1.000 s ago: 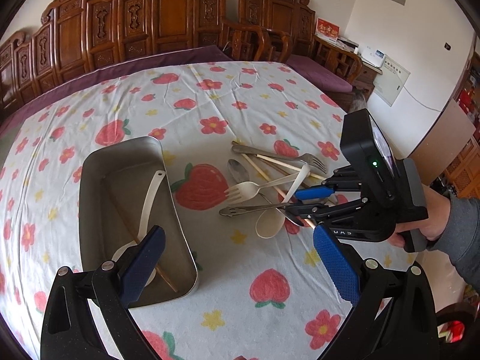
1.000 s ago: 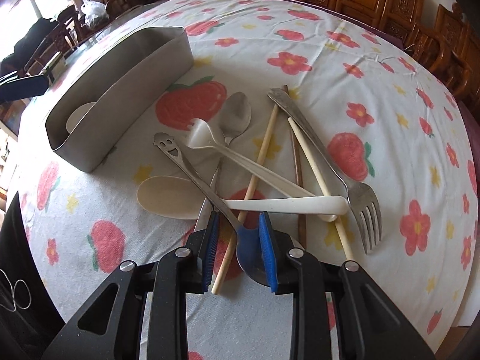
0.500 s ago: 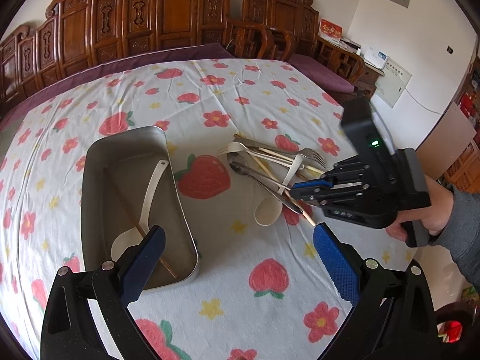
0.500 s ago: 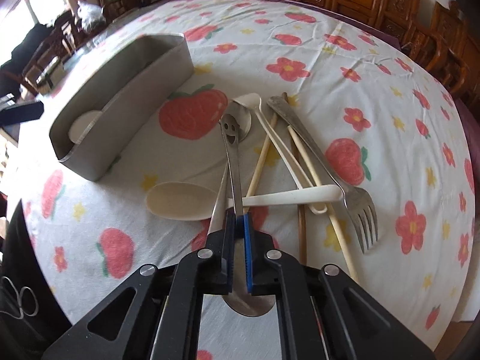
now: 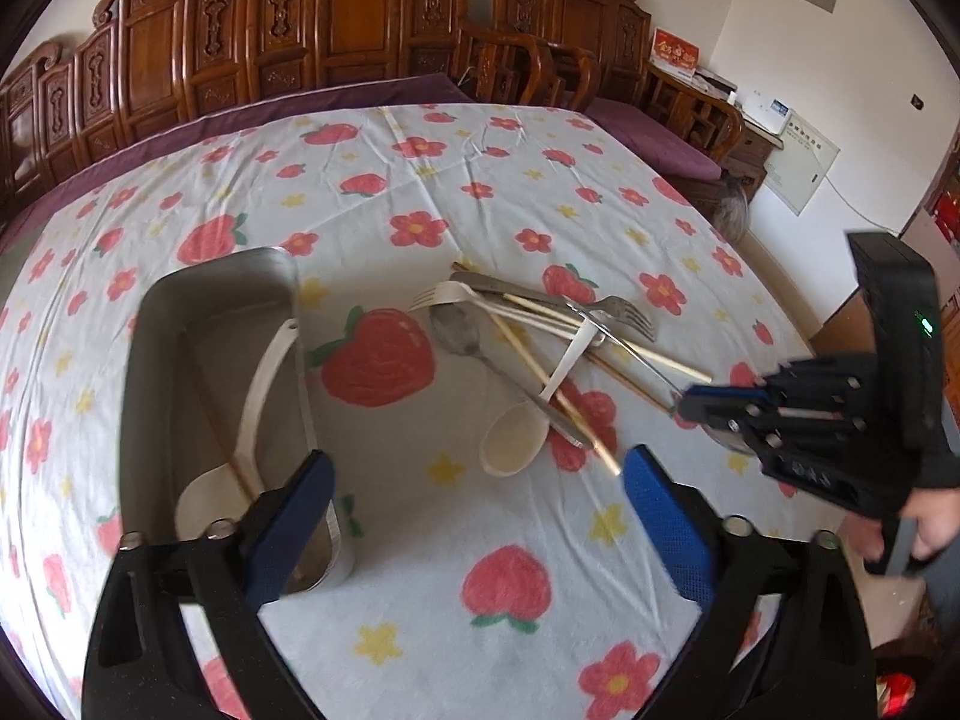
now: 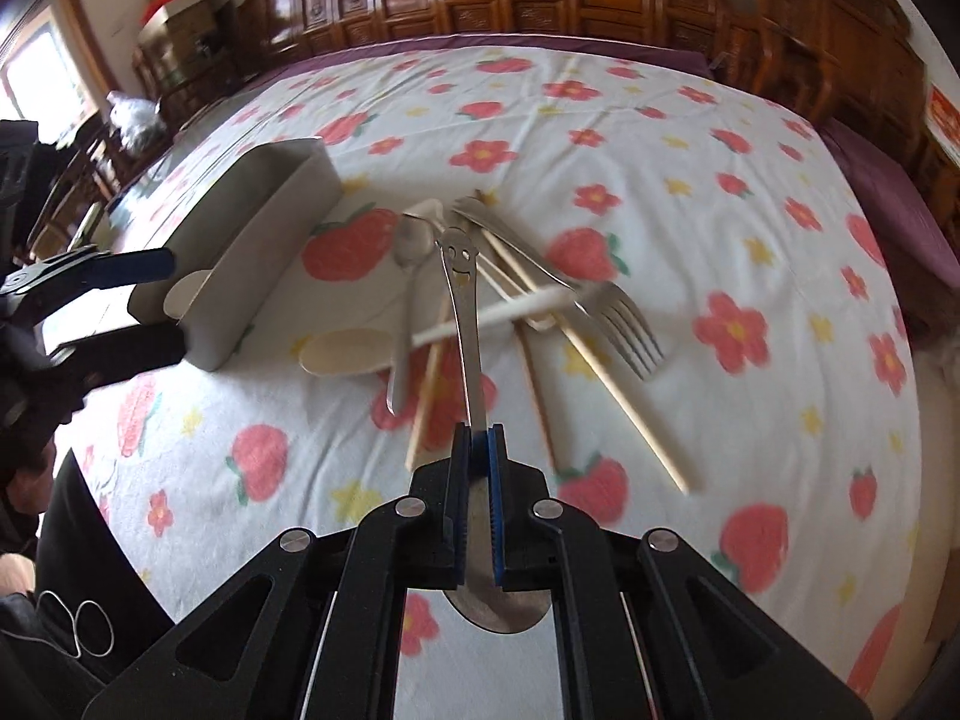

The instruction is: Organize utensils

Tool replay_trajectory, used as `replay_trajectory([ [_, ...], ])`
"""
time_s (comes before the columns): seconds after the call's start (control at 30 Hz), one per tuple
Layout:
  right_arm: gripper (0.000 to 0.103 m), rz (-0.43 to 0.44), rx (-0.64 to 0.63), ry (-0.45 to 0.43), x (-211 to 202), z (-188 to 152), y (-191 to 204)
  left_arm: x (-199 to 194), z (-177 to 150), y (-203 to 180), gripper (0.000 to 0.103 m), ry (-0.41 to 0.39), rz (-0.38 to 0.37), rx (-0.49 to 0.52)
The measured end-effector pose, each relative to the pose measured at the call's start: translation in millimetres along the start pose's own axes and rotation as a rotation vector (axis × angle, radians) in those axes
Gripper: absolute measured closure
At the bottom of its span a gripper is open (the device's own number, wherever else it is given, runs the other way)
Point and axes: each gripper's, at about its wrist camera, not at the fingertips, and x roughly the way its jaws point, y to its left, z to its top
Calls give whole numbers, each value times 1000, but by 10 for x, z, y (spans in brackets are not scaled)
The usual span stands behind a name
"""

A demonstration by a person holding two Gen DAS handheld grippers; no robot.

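Note:
My right gripper [image 6: 478, 441] is shut on a steel spoon with a smiley-face handle [image 6: 463, 300], held above the table; the spoon's bowl shows behind the pads. In the left wrist view this gripper [image 5: 705, 411] is at the right. The pile on the cloth holds a steel fork [image 5: 618, 309], a white plastic fork [image 5: 444, 294], a cream spoon [image 5: 516, 441], another steel spoon [image 5: 459, 330] and chopsticks [image 5: 540, 372]. The steel tray [image 5: 144, 360] at left holds a white ladle [image 5: 252, 414] and a chopstick. My left gripper [image 5: 474, 507] is open and empty, near the tray's front corner.
The round table has a strawberry-print cloth [image 5: 420, 180]. Carved wooden chairs [image 5: 360, 30] line the far side. A cabinet [image 5: 750, 138] stands at the right wall. The table's edge drops off at right, near the right hand.
My right gripper closed on the smiley spoon, lifted it off the pile and pulled back to the right. The handle swung to point away. The pile shifted a little.

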Motion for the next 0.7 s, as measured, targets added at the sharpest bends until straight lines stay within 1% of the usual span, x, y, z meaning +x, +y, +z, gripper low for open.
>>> replay_trajectory([
  [0.17,96,-10,41,-6,-52,-173,-141,276,135,-106,32,52,-24,-34],
  [0.3,96,-12,50,-6,-49,-268,-196,524,206,-170,38,100,-18,-50],
  [0.37,96,-10,56,-8,-47,-305,-222,660,257,-169,45,122,-11,-68],
  [0.43,96,-6,60,-12,-48,-328,-238,766,307,-146,49,136,13,-85],
  [0.57,96,-1,63,-25,-57,-338,-246,945,421,-85,50,152,74,-106],
  [0.7,96,13,74,-35,-52,-346,-260,1061,527,-4,50,155,115,-119],
])
